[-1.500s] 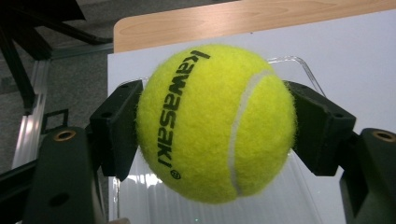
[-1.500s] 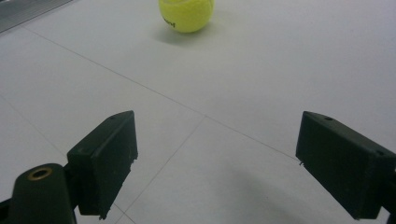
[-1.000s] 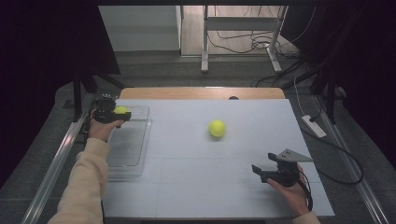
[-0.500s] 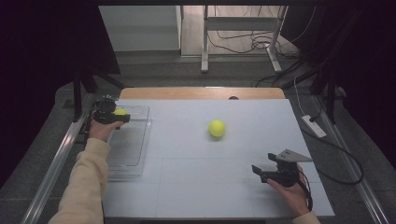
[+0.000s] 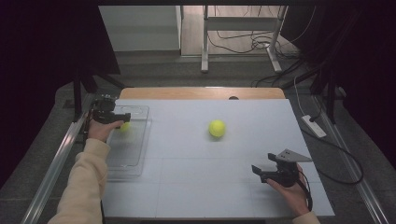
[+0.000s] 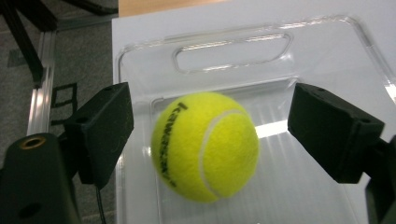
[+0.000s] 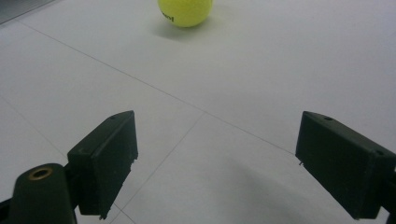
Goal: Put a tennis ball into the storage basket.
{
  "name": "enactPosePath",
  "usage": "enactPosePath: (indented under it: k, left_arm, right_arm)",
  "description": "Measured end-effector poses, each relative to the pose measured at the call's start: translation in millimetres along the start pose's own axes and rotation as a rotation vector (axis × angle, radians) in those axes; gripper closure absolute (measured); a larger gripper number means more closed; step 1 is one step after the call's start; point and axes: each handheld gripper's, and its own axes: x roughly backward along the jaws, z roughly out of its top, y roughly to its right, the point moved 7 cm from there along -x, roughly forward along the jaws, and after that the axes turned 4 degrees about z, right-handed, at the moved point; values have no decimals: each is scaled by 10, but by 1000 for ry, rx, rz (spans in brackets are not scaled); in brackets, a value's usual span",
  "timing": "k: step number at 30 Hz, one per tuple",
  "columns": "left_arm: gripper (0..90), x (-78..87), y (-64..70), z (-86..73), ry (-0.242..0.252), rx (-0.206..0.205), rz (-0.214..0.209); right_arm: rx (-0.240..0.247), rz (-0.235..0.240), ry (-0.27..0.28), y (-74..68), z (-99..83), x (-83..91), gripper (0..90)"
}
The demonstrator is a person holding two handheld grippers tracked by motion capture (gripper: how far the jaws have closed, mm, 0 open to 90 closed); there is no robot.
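While the white worktop [image 5: 196,186] carries a clear tray [image 5: 125,158] at its left edge, the left tool [image 6: 210,135] hangs over that tray, jaws spread and clear of the tennis ball [image 6: 205,145] between them. A second ball [image 5: 217,128] rests mid-worktop, well apart from the right tool [image 5: 262,171], whose jaws gape empty.

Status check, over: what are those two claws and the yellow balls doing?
Left gripper open around tennis ball over clear tray. Right gripper open, empty. Second ball on table, path unobstructed.
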Motion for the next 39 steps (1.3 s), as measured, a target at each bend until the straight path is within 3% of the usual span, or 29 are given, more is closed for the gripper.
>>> enactPosePath:
  k: [7, 18, 23, 31, 39]
  left_arm:
    - [128, 55, 36, -1, 13, 6, -49]
    - [138, 259, 140, -24, 91, -10, -126]
    - [141, 365, 225, -50, 122, -40, -149]
    - [146, 502, 419, -83, 166, -88, -230]
    - [146, 600, 578, -127, 190, -112, -261]
  right_arm:
    - [0, -3, 4, 3, 3, 8, 130]
    - [-1, -4, 4, 9, 3, 12, 130]
    - [0, -2, 4, 7, 3, 11, 129]
    - [-5, -3, 11, 13, 6, 30, 129]
    - [-1, 0, 11, 11, 9, 30, 128]
